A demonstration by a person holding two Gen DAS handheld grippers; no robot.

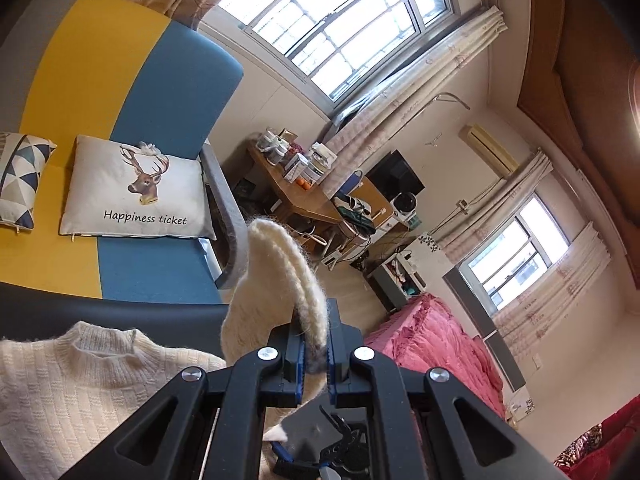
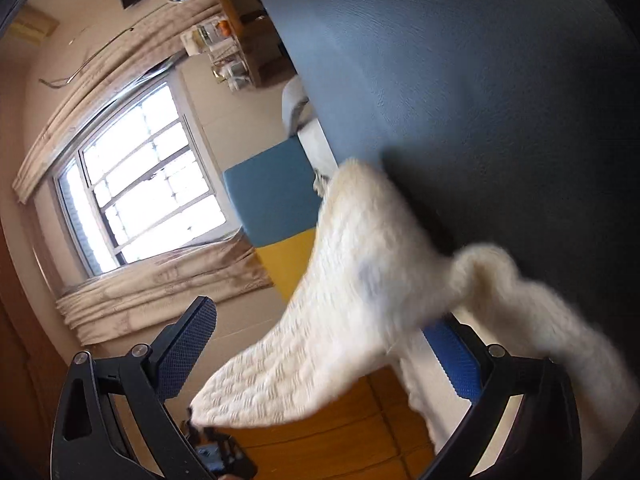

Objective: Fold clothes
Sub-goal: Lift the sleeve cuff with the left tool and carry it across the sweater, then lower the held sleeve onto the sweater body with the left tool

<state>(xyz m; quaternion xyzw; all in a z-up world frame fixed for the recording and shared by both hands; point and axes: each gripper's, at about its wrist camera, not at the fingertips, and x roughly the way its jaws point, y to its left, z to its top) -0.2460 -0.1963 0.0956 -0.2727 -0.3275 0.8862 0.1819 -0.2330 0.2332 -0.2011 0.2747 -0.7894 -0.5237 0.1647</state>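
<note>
Bedroom-living room, bright barred windows, dark blue-grey work surface (image 2: 460,60) carrying the garment. Left gripper (image 1: 314,354) is pinched tight on a doubled edge of the cream cable-knit wool sweater (image 1: 68,384), fabric squeezed between the blue pads and standing up above the jaws as a curved fold. Right gripper (image 2: 320,344) stands fully wide, pads not pressing anything; a flap of the same sweater (image 2: 360,280) drapes across the gap between its fingers, touching or just beside the right-hand pad, and I cannot tell which because of blur.

Outward from the left claw: the sweater body with its mock-neck collar lies flat at the near edge of the dark surface. Beyond the far edge sits a yellow-and-blue fabric sofa (image 1: 168,92) with a white deer-print cushion (image 1: 136,188) and a geometric-pattern cushion (image 1: 20,176). Further off are a cluttered wooden desk (image 1: 296,188) and a pink quilted bedspread (image 1: 432,344).

Handling judgement: knit looks soft, limp, light, fuzzy and stretchy, with no stiffness, so anything unsupported will droop and drag. Not fragile, though loose fibres may snag on the textured pads. It grips well, with low slip risk. Best holds are probably thick edges, hem, cuff or shoulder seam, taken as a doubled layer like the left hold. The right claw likely needs to close on the draped flap's edge before any fold.
</note>
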